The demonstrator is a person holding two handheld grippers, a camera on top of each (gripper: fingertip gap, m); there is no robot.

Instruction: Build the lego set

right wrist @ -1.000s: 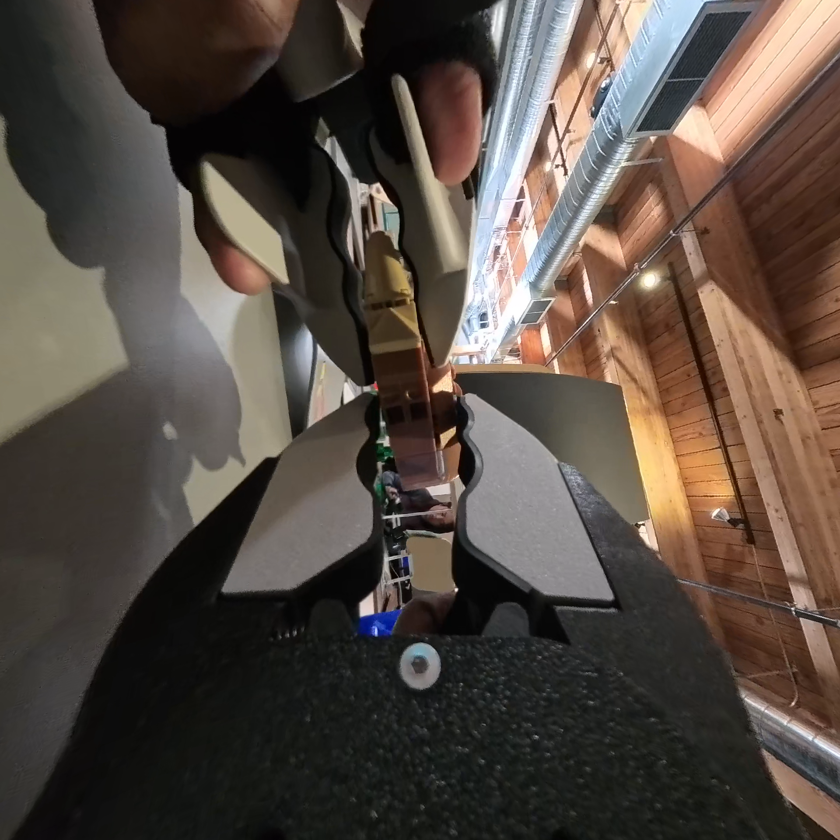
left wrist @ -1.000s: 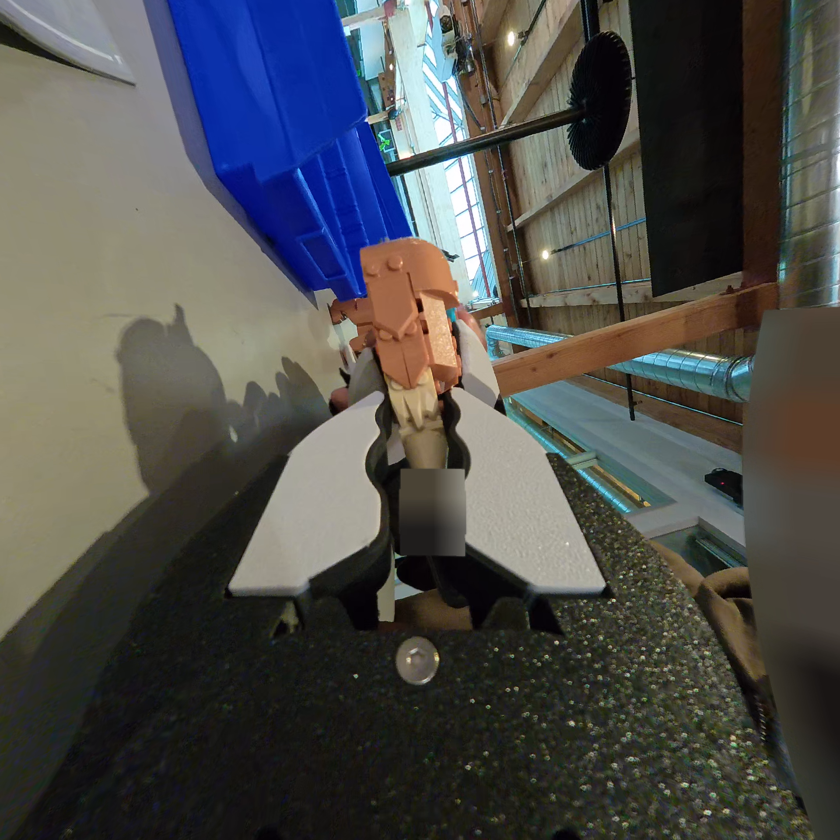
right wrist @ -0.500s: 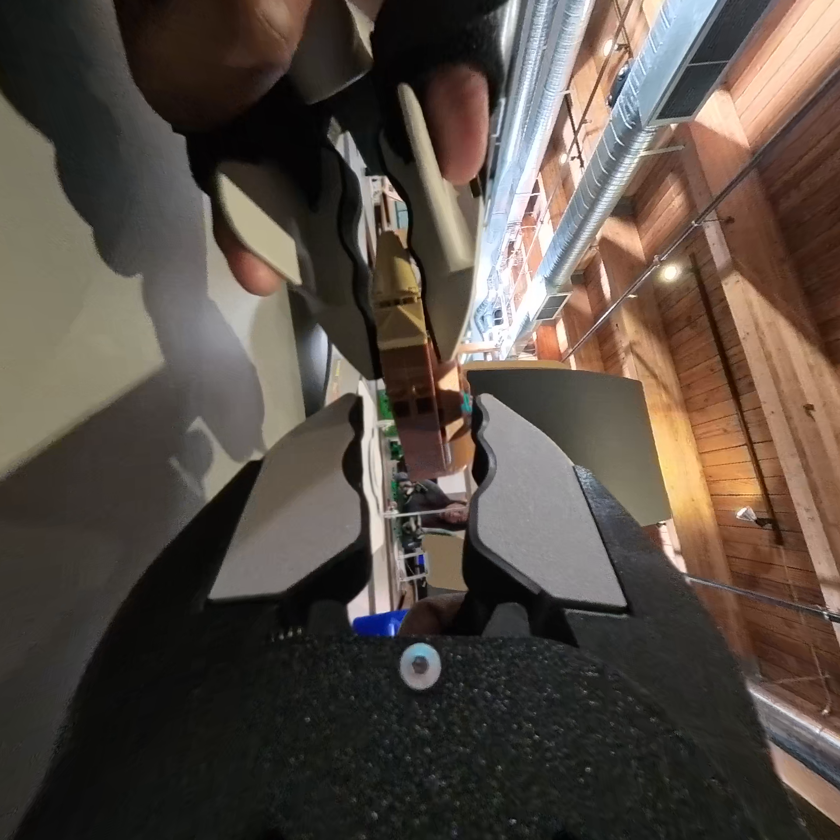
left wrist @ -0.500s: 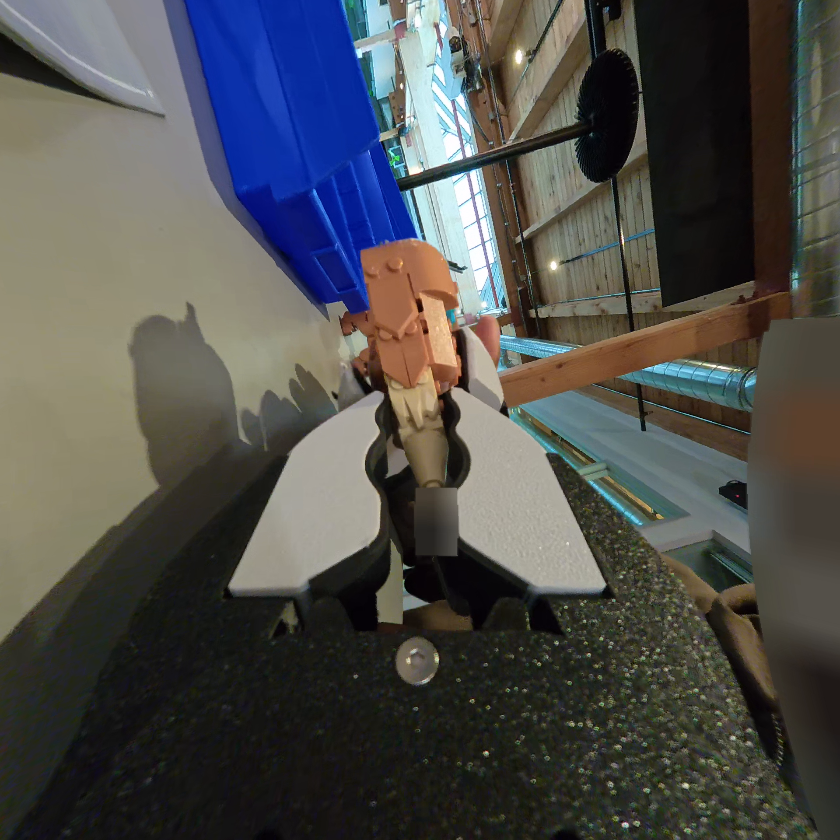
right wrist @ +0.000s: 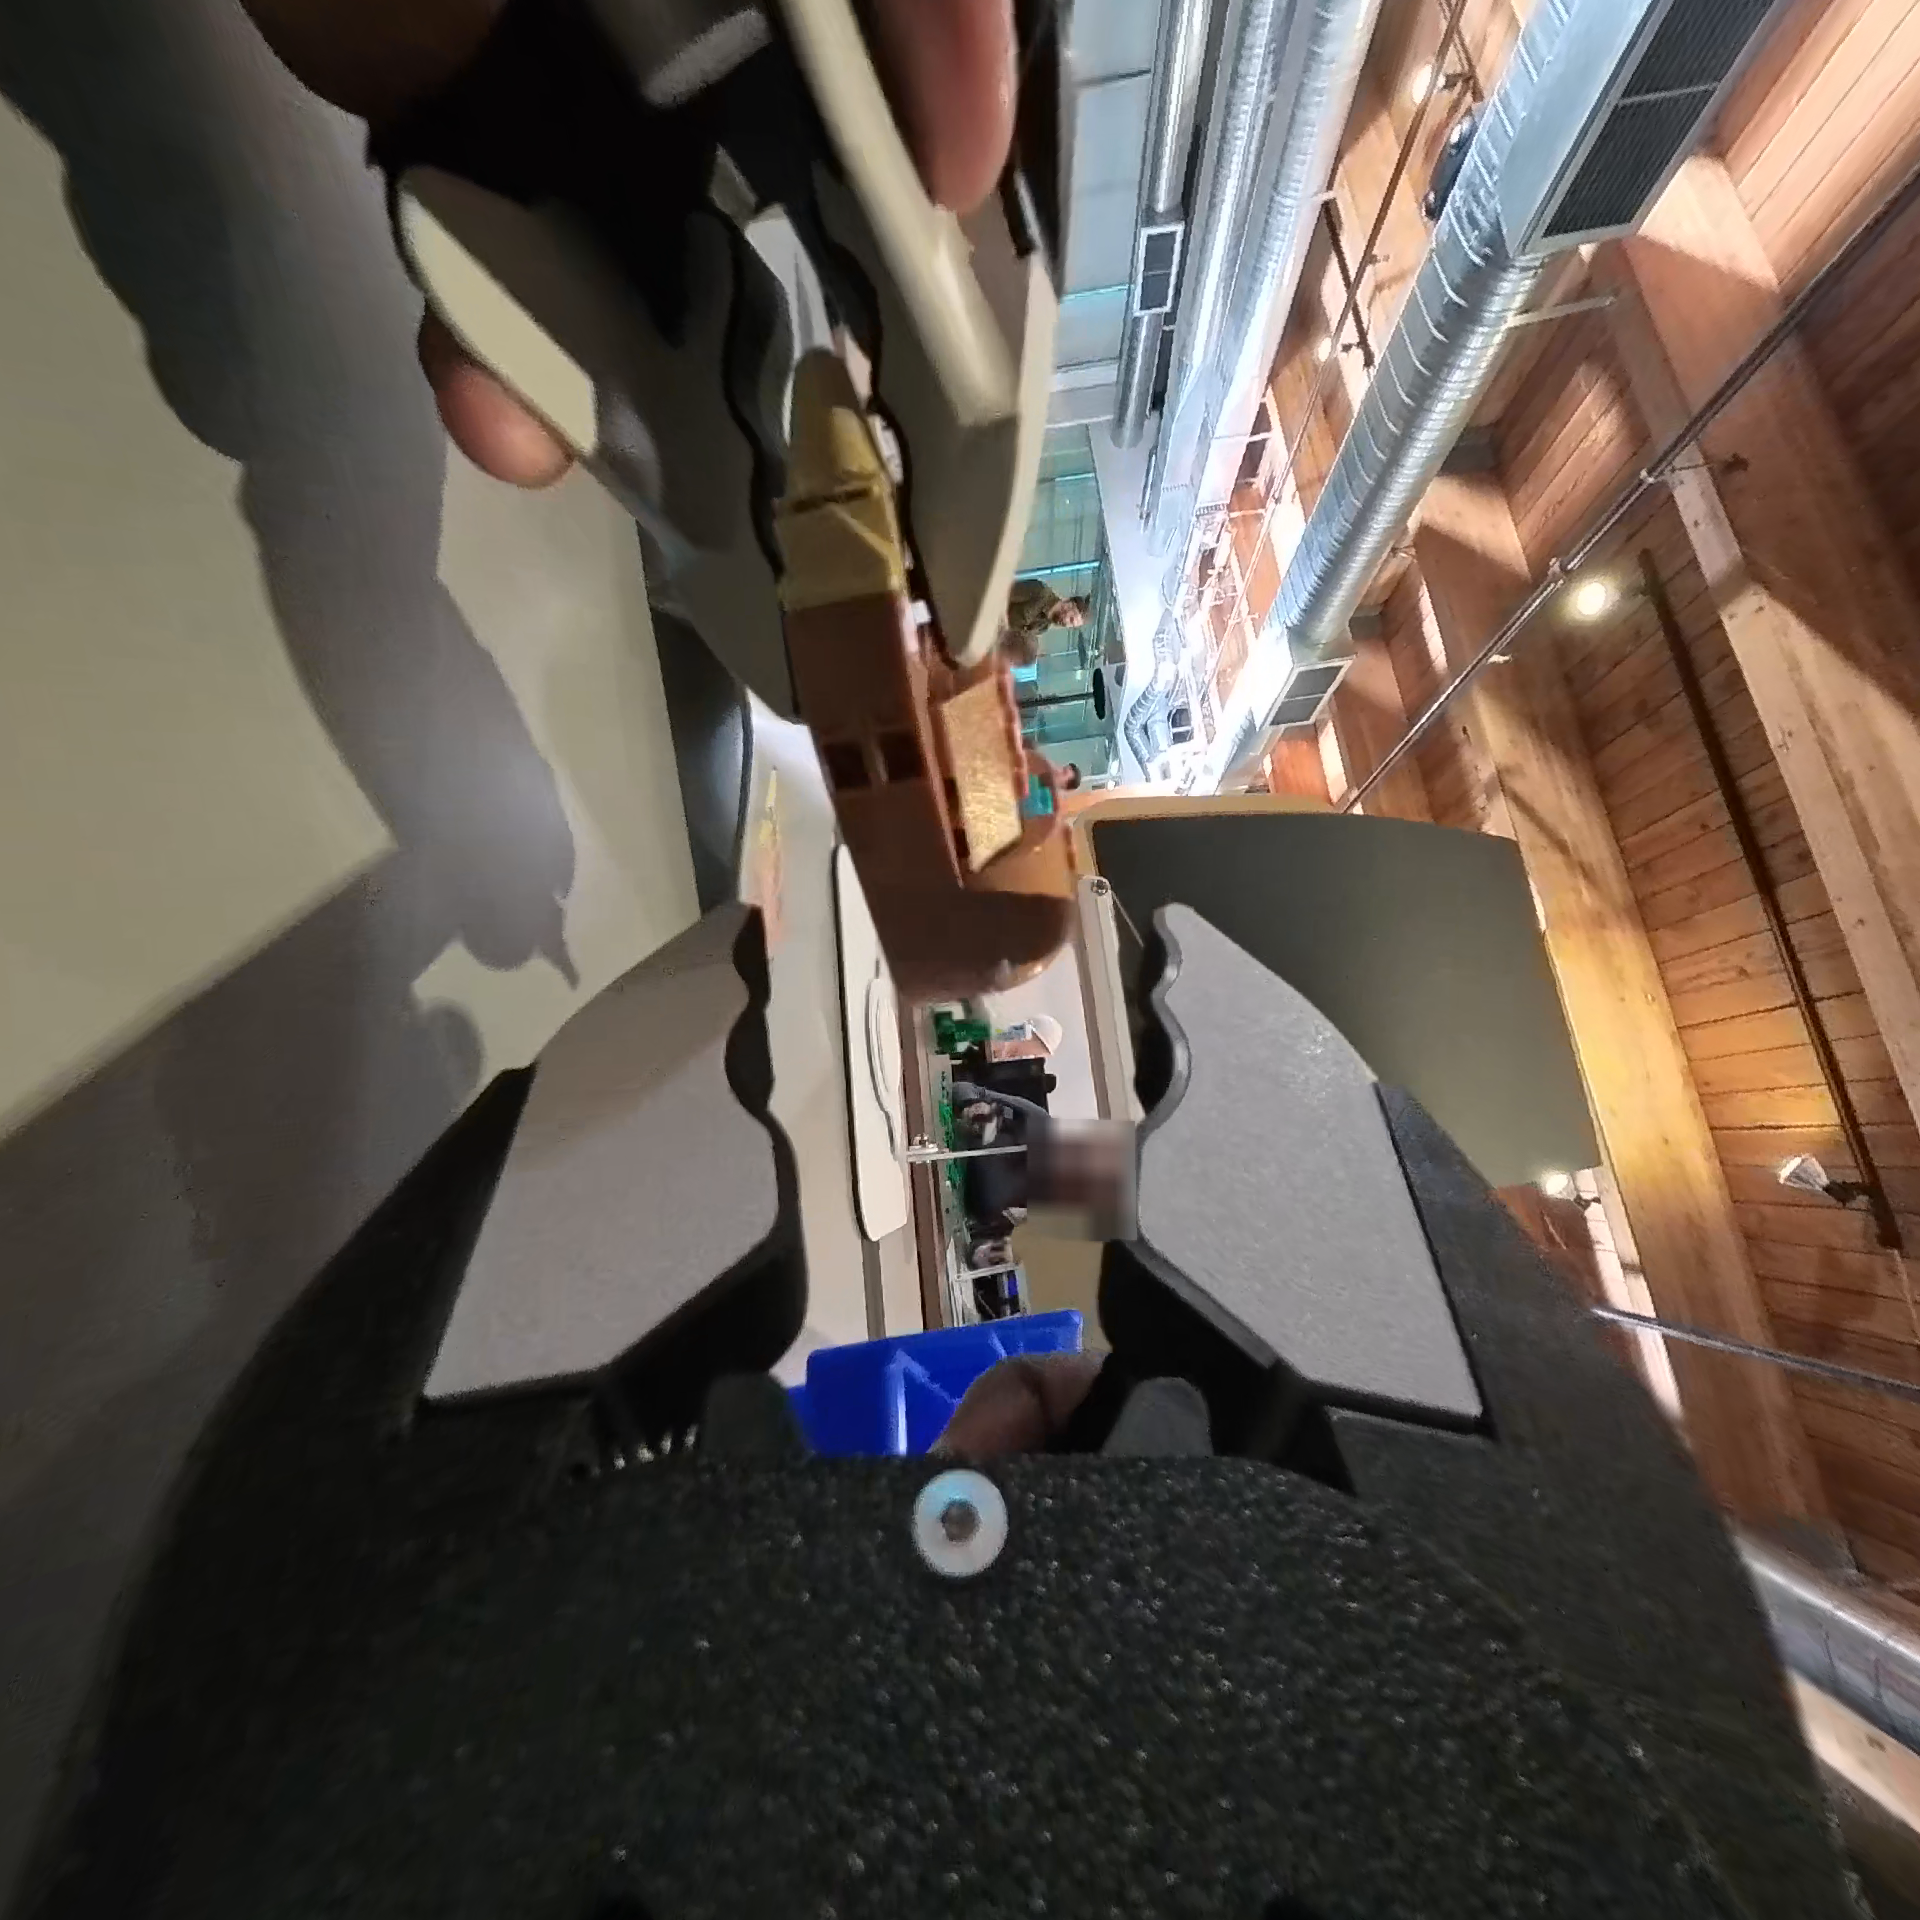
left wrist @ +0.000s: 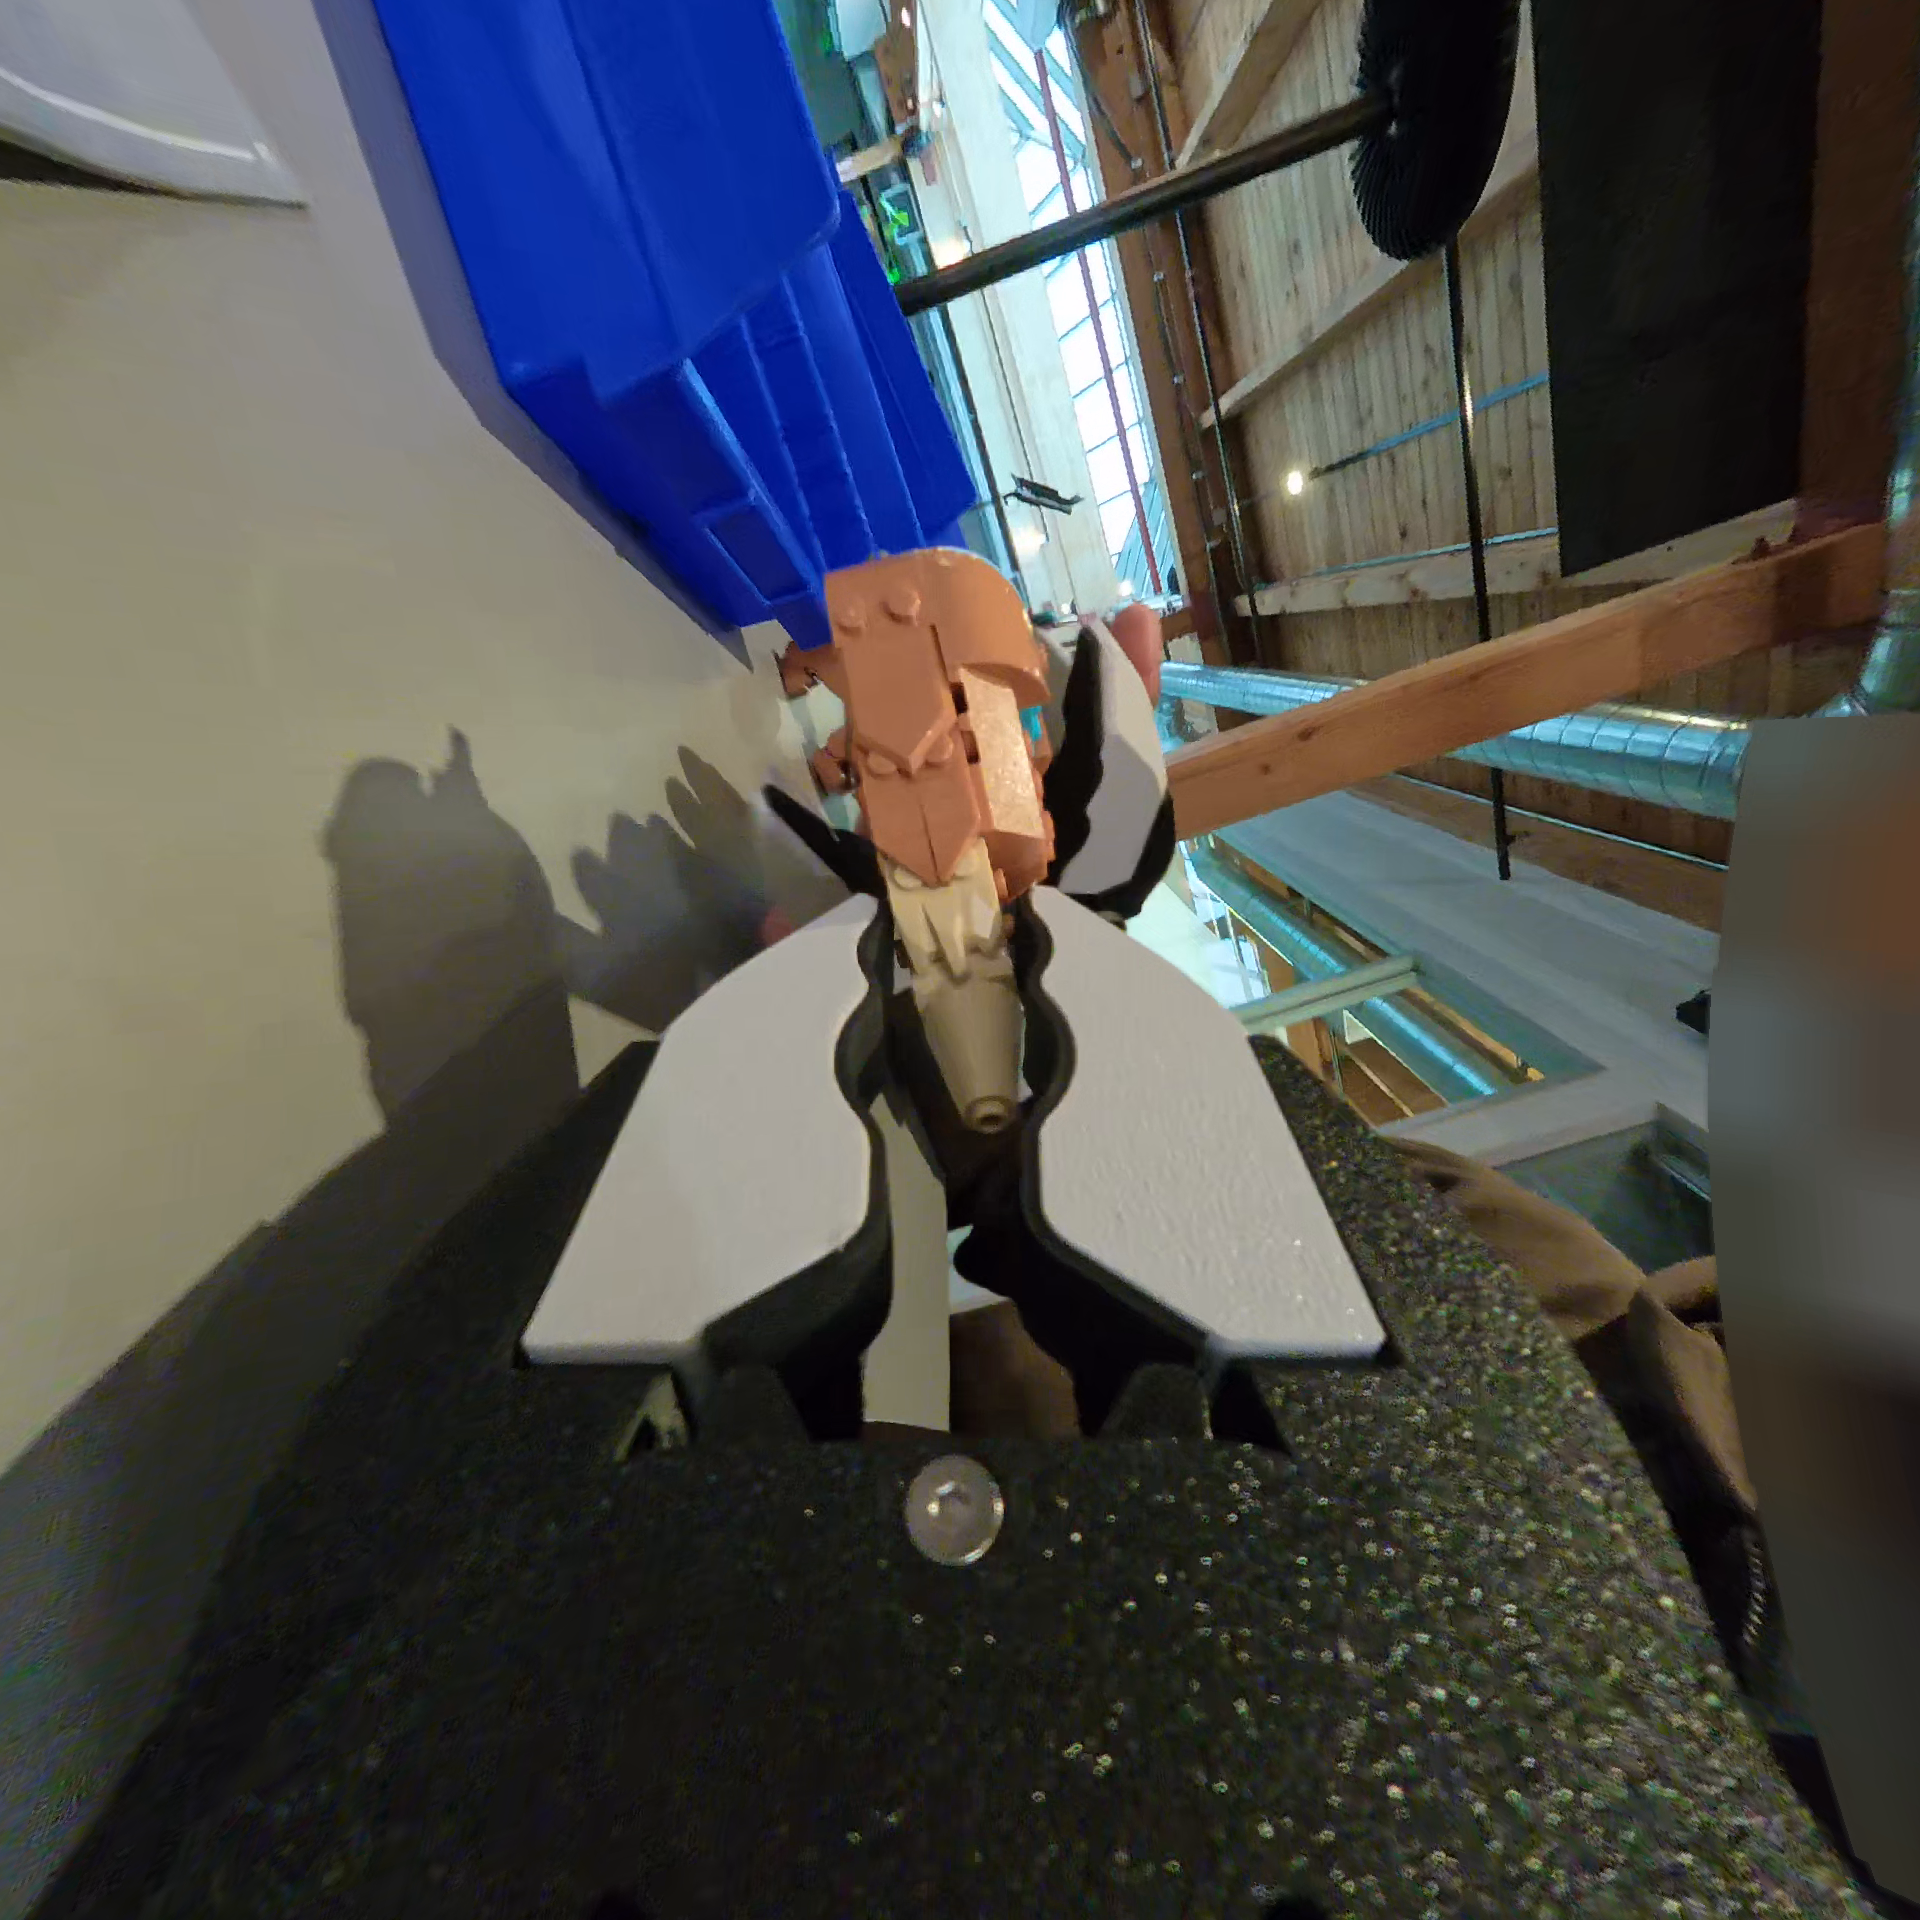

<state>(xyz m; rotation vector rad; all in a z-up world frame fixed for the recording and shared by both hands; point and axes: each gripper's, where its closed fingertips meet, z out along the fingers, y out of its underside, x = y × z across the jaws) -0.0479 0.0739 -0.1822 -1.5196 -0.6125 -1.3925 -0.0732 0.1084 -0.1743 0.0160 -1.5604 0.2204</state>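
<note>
My left tool [left wrist: 951,997] is clamped on the tan tail end of the lego model [left wrist: 935,748], whose brown body sticks out past the fingertips. My right tool [right wrist: 951,997] stands apart and holds nothing, the model's brown end [right wrist: 914,769] just ahead of its tips. The other tool and my hand [right wrist: 499,416] cover the tan part here. Blue bins [left wrist: 665,270] sit on the worktop [left wrist: 208,623] beyond and to the left, cut off by the frame's top edge.
</note>
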